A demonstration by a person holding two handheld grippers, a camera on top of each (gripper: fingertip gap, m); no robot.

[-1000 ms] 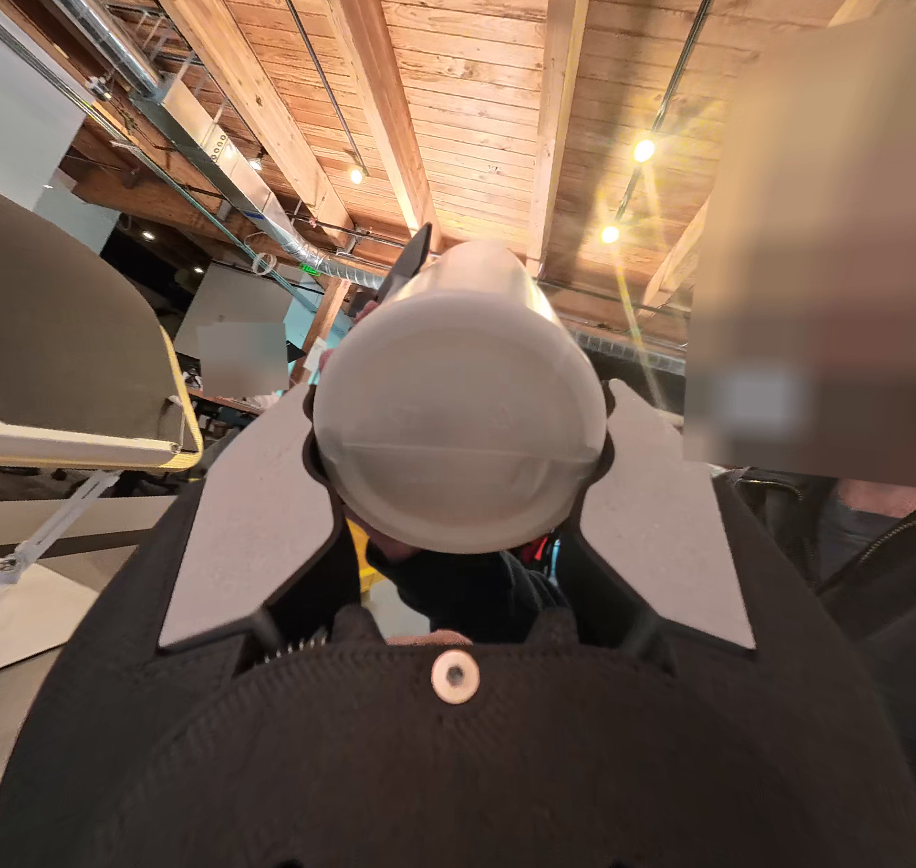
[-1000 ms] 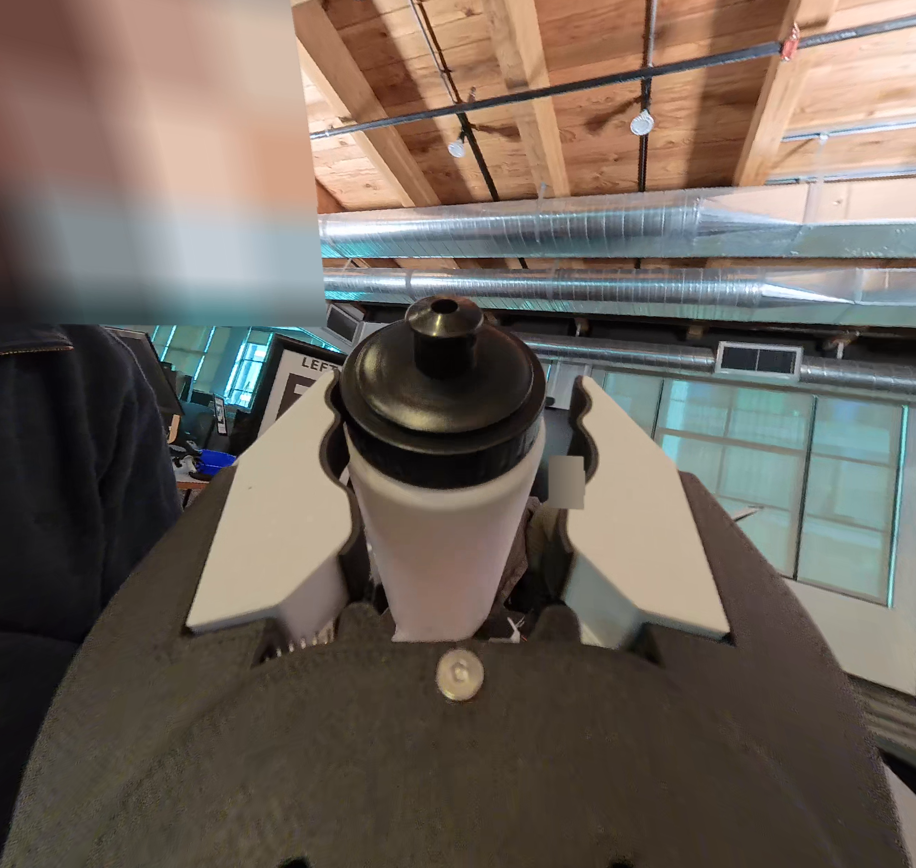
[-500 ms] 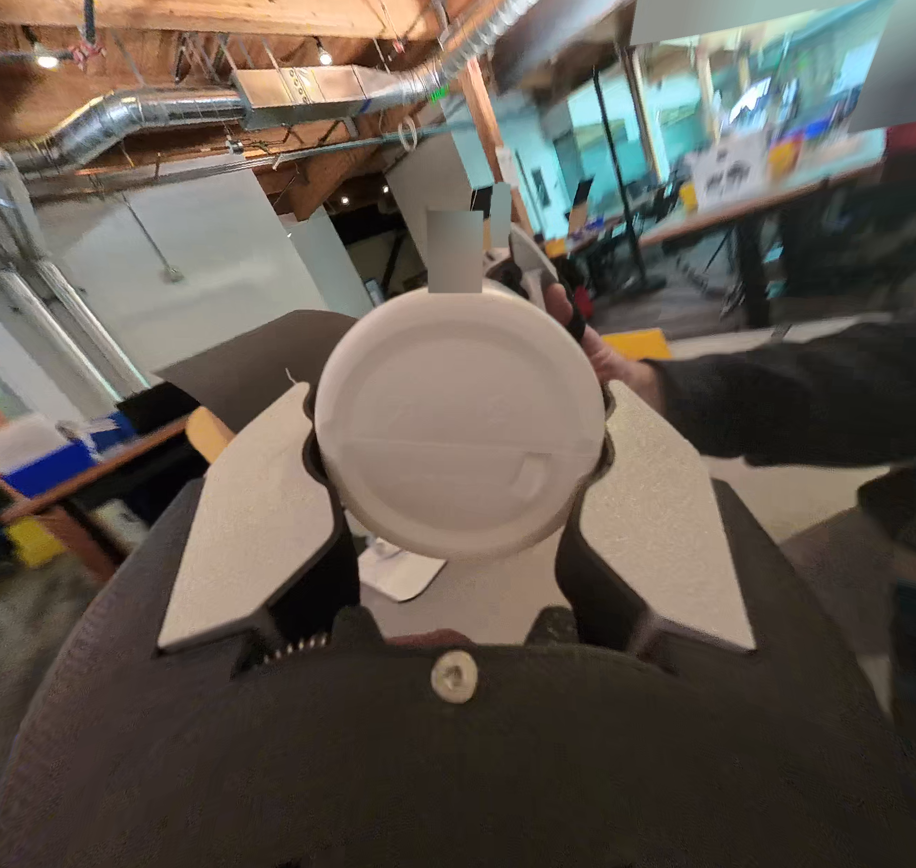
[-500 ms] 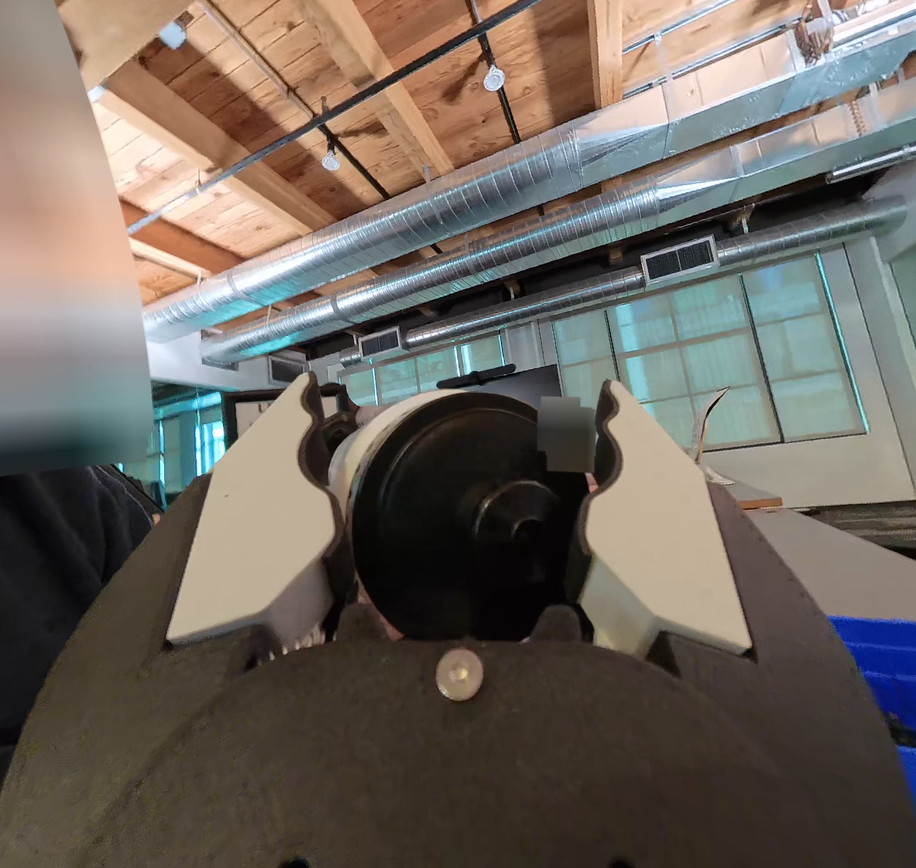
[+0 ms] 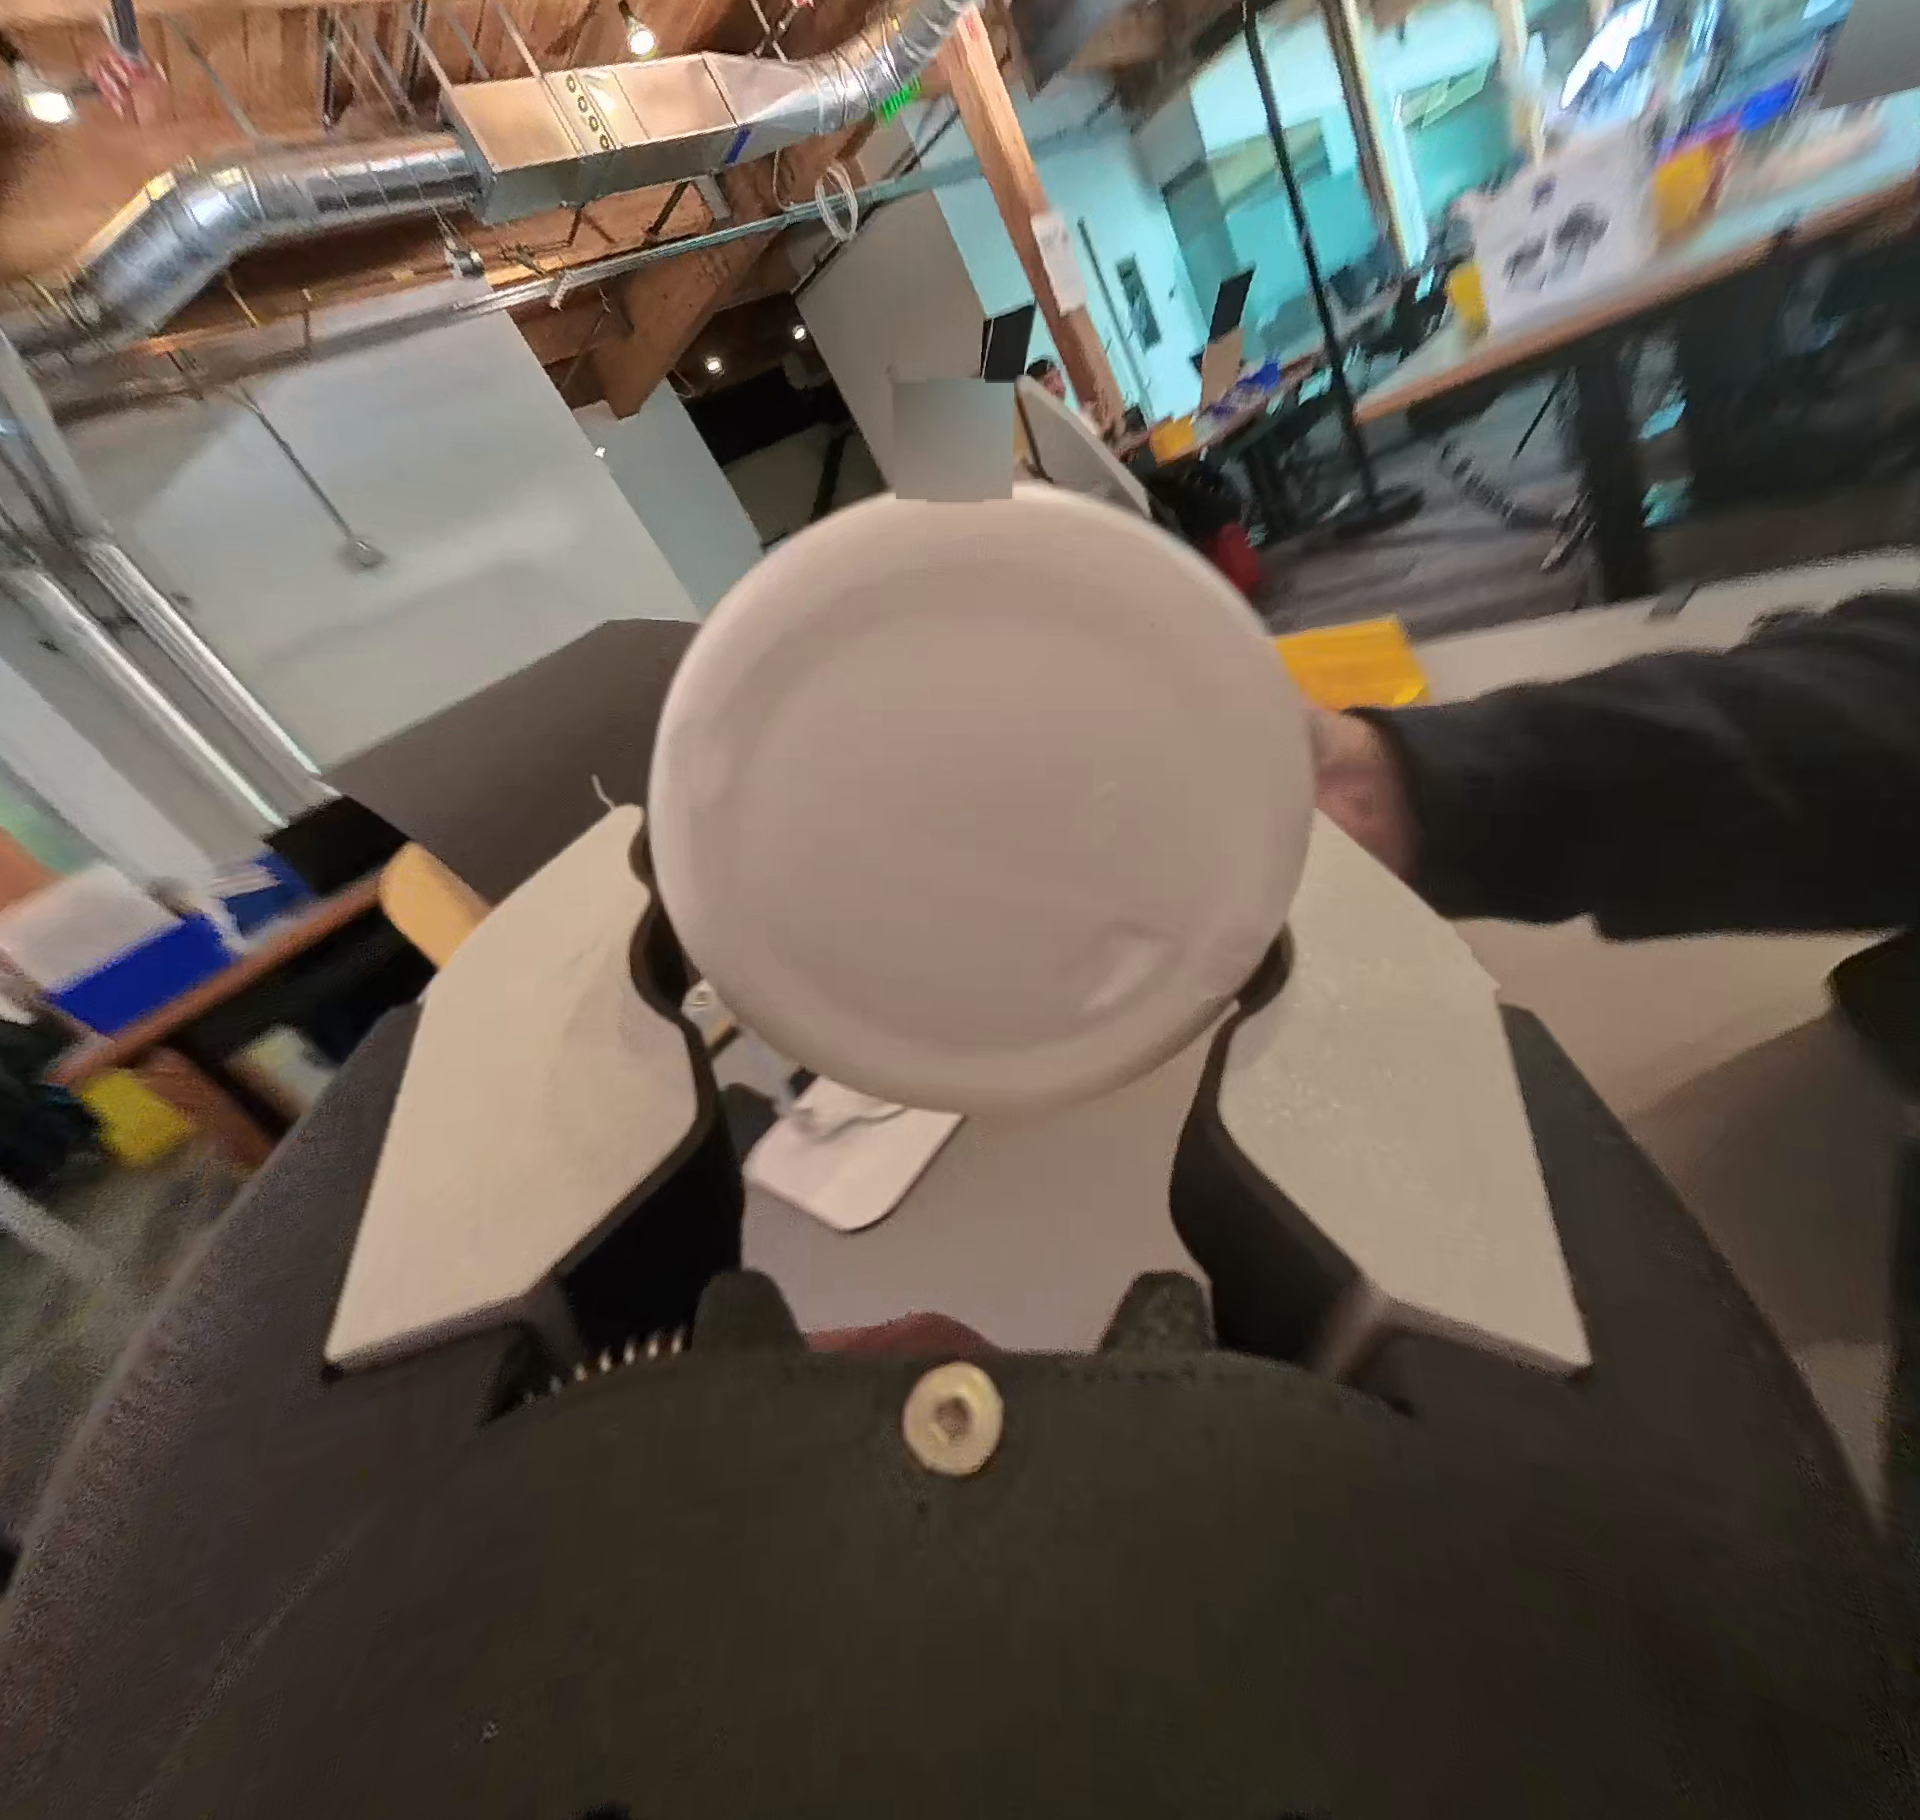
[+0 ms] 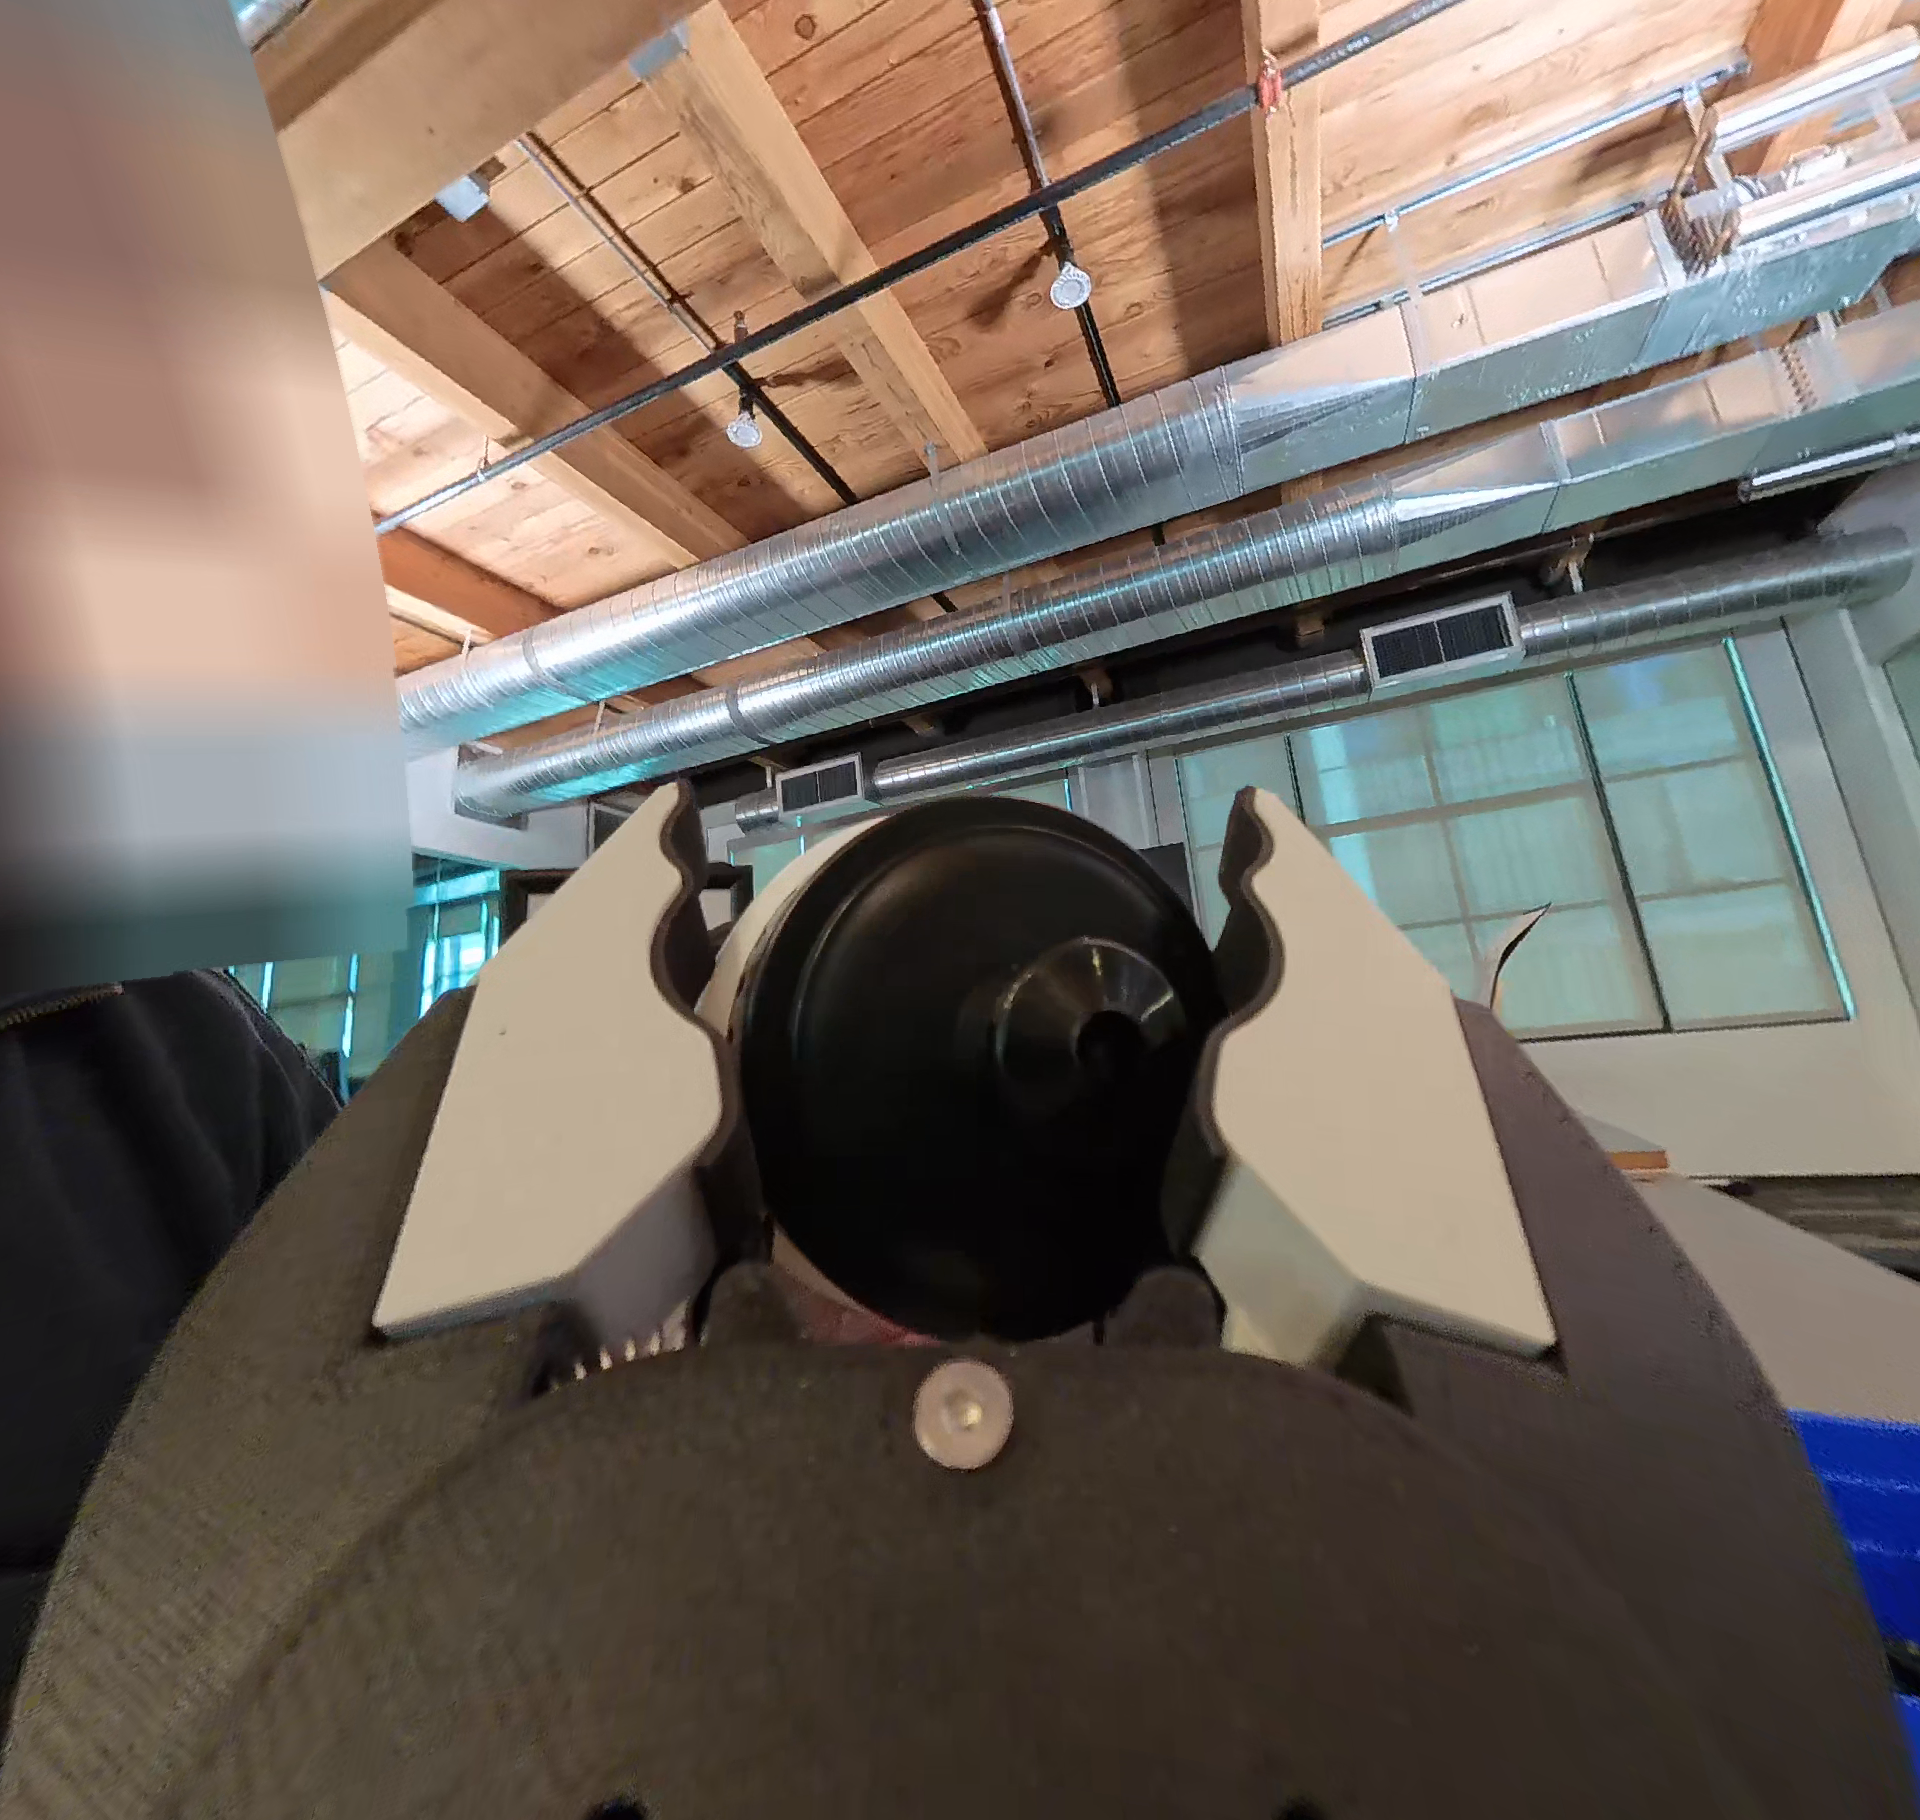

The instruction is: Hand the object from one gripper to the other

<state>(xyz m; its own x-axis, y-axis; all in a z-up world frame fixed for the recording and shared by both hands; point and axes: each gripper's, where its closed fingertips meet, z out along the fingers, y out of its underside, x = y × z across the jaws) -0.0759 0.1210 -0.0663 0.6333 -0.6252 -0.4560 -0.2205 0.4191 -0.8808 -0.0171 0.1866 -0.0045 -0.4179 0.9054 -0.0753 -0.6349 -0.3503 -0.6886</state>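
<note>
White plastic fills the left wrist view: the bottle (image 5: 977,804) shows us its round base end-on, set between the tips of the left gripper (image 5: 966,825). Its fingers (image 5: 540,1095) stand fairly wide and press the base rim at their outermost notches, with open space between them nearer the palm. Through that space we see grey tabletop (image 5: 1039,1240) and a white sheet (image 5: 852,1157) lying on it, well below the bottle.

From the right gripper (image 6: 966,799) we see the other end: the black cap (image 6: 935,1095) and its spout face us. Those fingers (image 6: 1340,1126) close on the cap's sides at their inner notches, while their tips stand a little clear of it.

A dark sleeve (image 5: 1662,773) reaches in from the right, behind the bottle. The bottle hangs in open air, away from the tabletop.
</note>
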